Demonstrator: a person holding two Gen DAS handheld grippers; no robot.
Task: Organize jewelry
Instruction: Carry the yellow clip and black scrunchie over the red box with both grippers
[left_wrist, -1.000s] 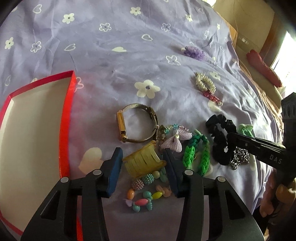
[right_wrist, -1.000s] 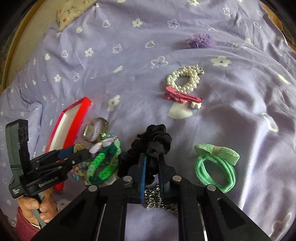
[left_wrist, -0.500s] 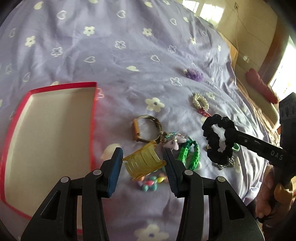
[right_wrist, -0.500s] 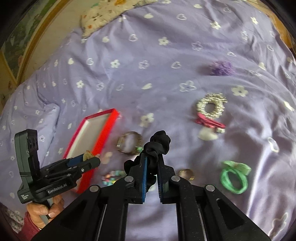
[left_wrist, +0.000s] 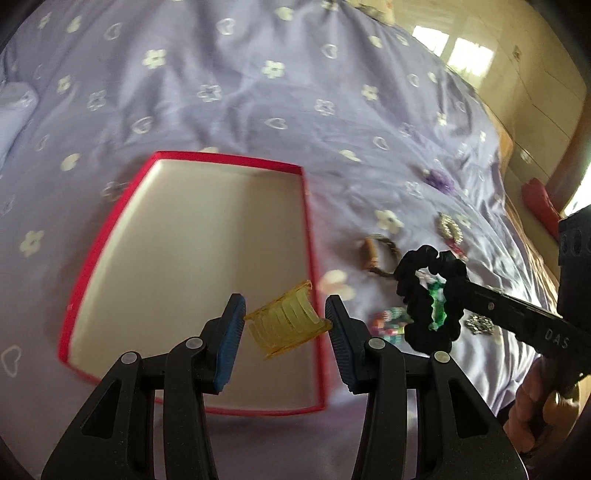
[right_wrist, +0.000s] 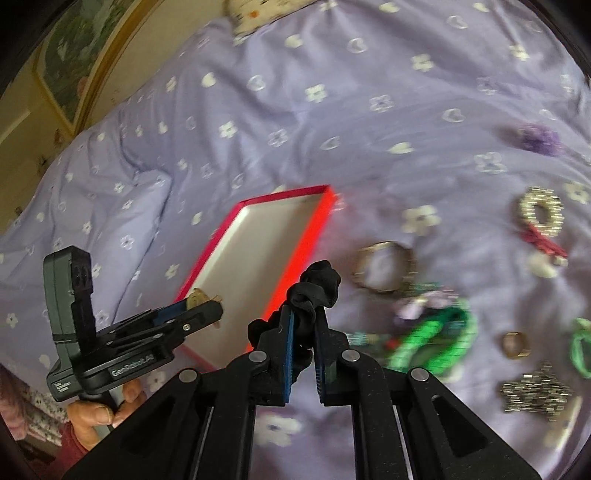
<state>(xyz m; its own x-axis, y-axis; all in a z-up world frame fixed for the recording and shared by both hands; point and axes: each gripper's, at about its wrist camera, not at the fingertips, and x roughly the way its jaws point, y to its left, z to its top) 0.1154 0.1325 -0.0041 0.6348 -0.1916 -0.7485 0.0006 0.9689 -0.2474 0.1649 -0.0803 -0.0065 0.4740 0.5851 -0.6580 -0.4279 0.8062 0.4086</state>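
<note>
My left gripper (left_wrist: 285, 318) is shut on a yellow claw hair clip (left_wrist: 286, 320) and holds it above the right wall of the red box (left_wrist: 225, 159), whose pale inside is bare. My right gripper (right_wrist: 303, 325) is shut on a black scrunchie (right_wrist: 316, 286) and holds it in the air just right of the box (right_wrist: 284, 195). In the left wrist view the scrunchie (left_wrist: 417, 295) hangs from the right gripper's tips. In the right wrist view the left gripper (right_wrist: 201, 308) hovers over the box's near end.
On the purple flowered bedspread (left_wrist: 258, 92) right of the box lie a gold watch (right_wrist: 384, 267), green braided bands (right_wrist: 436, 338), a pearl bracelet (right_wrist: 541, 216), a pink clip (right_wrist: 543, 240), a ring (right_wrist: 515, 343), a silver chain (right_wrist: 535, 393) and a purple flower (right_wrist: 539, 138).
Both grippers have risen off the bed with their items and swung left toward the red box. The clip now hangs over the box's right wall; the scrunchie is beside it.
</note>
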